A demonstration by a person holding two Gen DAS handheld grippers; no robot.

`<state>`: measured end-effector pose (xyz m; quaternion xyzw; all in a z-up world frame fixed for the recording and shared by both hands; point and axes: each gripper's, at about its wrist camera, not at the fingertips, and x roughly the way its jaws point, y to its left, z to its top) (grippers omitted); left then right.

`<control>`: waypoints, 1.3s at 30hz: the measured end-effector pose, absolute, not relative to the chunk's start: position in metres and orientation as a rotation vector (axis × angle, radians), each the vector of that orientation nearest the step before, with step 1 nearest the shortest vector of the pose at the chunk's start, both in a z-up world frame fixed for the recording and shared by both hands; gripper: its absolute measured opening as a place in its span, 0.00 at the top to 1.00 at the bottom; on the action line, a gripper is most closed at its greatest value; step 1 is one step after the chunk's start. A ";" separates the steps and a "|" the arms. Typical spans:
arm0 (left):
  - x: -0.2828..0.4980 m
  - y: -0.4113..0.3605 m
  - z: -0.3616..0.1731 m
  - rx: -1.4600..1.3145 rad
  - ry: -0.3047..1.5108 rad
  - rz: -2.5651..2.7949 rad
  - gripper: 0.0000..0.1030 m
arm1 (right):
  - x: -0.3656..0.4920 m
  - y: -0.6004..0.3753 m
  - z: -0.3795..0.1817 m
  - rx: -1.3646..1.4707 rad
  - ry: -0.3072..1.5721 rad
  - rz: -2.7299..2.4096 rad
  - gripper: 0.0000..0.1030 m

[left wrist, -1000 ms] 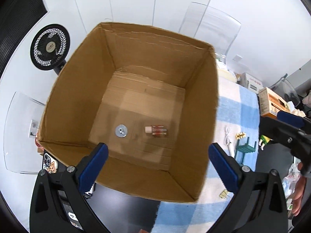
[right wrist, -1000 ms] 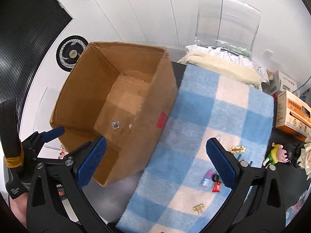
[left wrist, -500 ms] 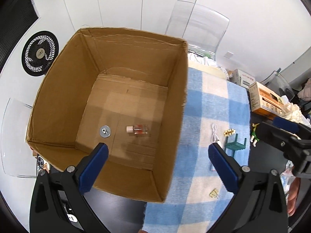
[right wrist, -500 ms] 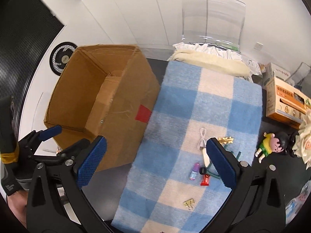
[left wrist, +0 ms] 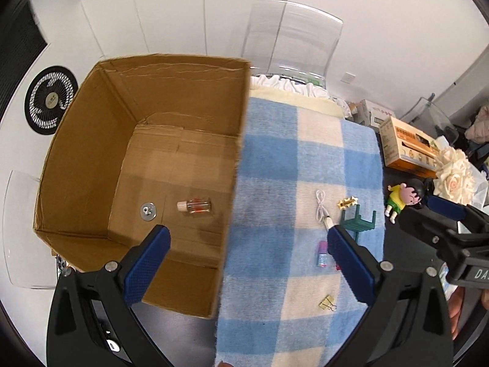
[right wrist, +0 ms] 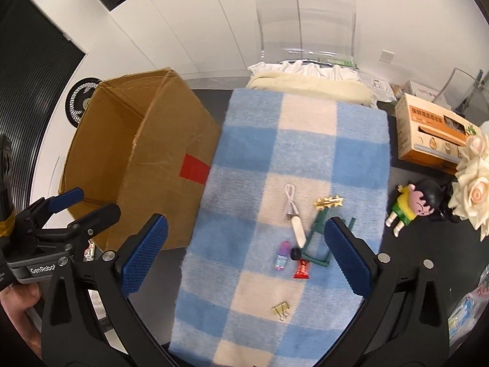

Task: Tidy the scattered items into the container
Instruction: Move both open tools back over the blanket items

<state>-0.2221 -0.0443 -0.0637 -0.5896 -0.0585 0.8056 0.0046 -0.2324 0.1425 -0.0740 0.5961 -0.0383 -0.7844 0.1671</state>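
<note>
Now we lower the right gripper, empty with jaws apart like the left gripper, squarely over the purple bottle at 1 o'clock.

Bright, even indoor light w/ soft shadows only; the white wall reads near blown-out. Heavy fisheye bend & black vignette at corners in both views. Cardboard box rim slightly smeared in left view, centre otherwise sharp.
</note>
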 end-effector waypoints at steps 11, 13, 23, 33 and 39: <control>-0.218 -0.001 -0.071 -1.839 -0.139 2.464 0.01 | -0.223 0.187 -0.082 1.735 -0.171 -2.274 0.00; -0.218 0.006 -0.071 -1.833 -0.133 2.457 0.01 | -0.222 0.194 -0.084 1.745 -0.187 -2.281 0.00; -0.217 0.031 -0.087 -1.844 -0.128 2.407 0.01 | -0.211 0.221 -0.106 1.822 -0.220 -2.283 0.00; -0.206 0.050 -0.123 -1.922 -0.078 2.333 0.17 | -0.196 0.241 -0.141 1.893 -0.253 -2.242 0.00; -0.199 0.061 -0.149 -1.971 -0.056 2.269 0.20 | -0.186 0.248 -0.166 1.931 -0.273 -2.203 0.01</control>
